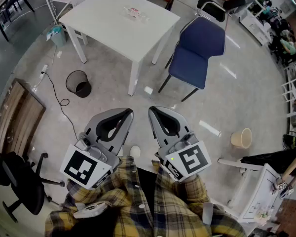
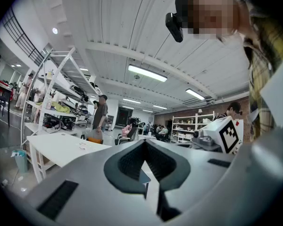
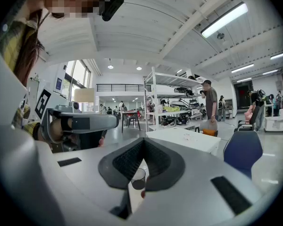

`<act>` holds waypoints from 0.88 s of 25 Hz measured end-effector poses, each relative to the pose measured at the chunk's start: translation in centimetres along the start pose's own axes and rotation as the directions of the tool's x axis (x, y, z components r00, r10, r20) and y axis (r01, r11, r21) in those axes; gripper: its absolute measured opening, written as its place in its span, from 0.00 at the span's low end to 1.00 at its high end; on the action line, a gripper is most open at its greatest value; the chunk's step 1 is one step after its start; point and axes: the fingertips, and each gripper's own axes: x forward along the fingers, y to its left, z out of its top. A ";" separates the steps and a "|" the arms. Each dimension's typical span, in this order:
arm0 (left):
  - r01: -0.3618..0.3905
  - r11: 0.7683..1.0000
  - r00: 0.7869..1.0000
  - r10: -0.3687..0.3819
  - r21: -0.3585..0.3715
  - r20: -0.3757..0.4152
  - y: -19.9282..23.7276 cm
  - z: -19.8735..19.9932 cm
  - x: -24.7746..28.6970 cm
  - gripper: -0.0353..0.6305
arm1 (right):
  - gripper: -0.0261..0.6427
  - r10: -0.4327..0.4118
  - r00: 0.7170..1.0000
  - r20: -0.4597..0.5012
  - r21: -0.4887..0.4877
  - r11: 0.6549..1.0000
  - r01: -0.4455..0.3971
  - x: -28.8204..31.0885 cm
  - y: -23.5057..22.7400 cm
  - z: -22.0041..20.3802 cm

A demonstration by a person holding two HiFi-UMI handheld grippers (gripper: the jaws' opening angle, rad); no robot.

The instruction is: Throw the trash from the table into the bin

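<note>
The small pink-and-white crumpled trash (image 1: 133,12) lies on the white rectangular table (image 1: 101,19), well ahead of the left gripper (image 1: 129,113) and right gripper (image 1: 151,110), both closed on nothing, with the round black mesh bin (image 1: 78,83) beside the table.

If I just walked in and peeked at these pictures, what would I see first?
Probably the left hand-held gripper and the right hand-held gripper, side by side low in the head view, both shut and empty. Beyond them stands a white table with a small bit of trash on top. A blue chair sits on its right and a black bin on the floor at its left.
</note>
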 end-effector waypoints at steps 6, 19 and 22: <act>0.003 1.000 1.000 -0.003 -0.004 -0.010 -0.9 -0.4 0.6 0.06 | 0.04 -0.008 1.000 0.016 0.024 1.000 0.007 -0.9 -0.8 -0.1; -0.052 0.998 0.998 0.053 -0.018 0.018 -3.2 -1.5 1.5 0.06 | 0.04 0.021 1.000 0.007 0.024 0.999 -0.022 -3.1 -2.8 -1.5; -0.054 0.998 0.998 0.054 -0.025 0.019 -3.1 -1.7 1.8 0.06 | 0.04 0.026 1.000 -0.003 0.018 1.000 -0.026 -3.0 -2.9 -1.7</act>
